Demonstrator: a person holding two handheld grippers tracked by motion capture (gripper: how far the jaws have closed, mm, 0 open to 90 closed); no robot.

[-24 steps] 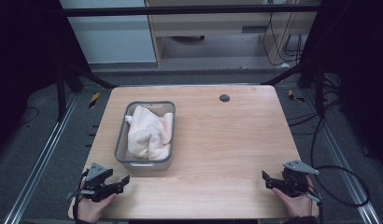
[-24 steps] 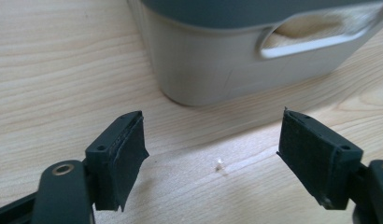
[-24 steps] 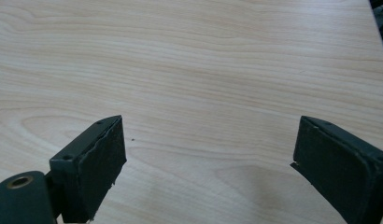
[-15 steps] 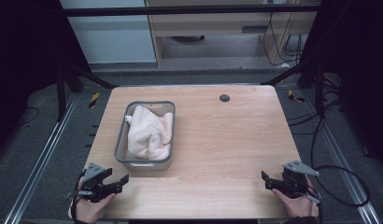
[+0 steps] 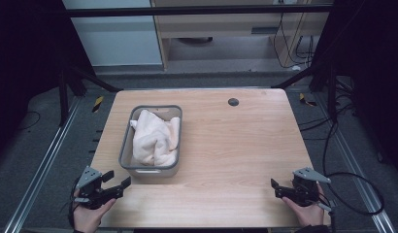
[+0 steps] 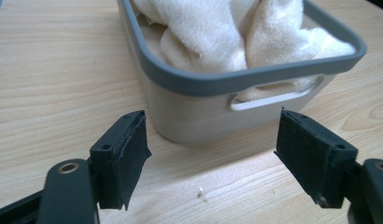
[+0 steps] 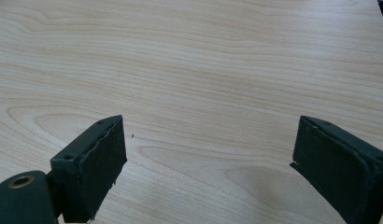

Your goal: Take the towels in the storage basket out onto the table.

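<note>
On the left half of the desk stands a grey bin with a cream towel bunched inside, its near end close to the desk's front edge. Just beside that near end, the left hand-held gripper rests with jaws spread wide and nothing between them. Well apart, at the front right corner, the right hand-held gripper is likewise wide and empty. Bare wood lies open between them and across the right half, up to a small dark disc near the far edge. The left gripper view shows the bin's handle slot, which the high view barely resolves; the right gripper view shows plain wood grain.
</note>
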